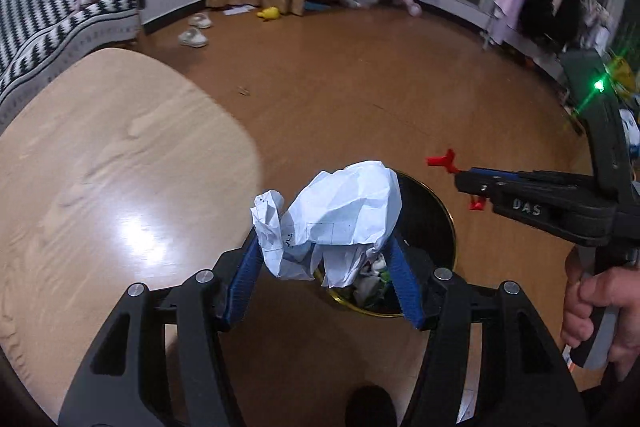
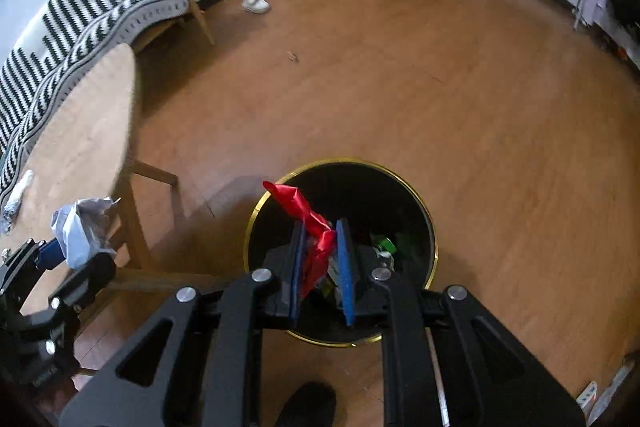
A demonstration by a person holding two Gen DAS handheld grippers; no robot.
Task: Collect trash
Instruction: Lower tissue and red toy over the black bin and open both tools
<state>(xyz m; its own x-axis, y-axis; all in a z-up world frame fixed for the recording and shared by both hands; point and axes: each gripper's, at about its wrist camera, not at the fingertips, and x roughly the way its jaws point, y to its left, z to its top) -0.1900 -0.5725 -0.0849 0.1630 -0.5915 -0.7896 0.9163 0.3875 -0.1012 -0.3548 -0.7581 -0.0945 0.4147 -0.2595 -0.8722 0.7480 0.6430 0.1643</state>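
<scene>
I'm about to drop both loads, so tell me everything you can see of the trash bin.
The trash bin is round, with a dark inside and a thin gold rim, and stands upright and open-topped on the wood floor beside the table. Some trash already lies inside, green and pale scraps among it. The red wrapper hangs above its mouth; whether anything touches the bin cannot be told.

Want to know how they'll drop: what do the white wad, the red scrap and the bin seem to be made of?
Crumpled white wad: paper, matte, creased, with printed lines. Thin red scrap: probably glossy plastic film or foil. Round black bin: glossy, gold rim; metal or plastic, can't tell.
</scene>
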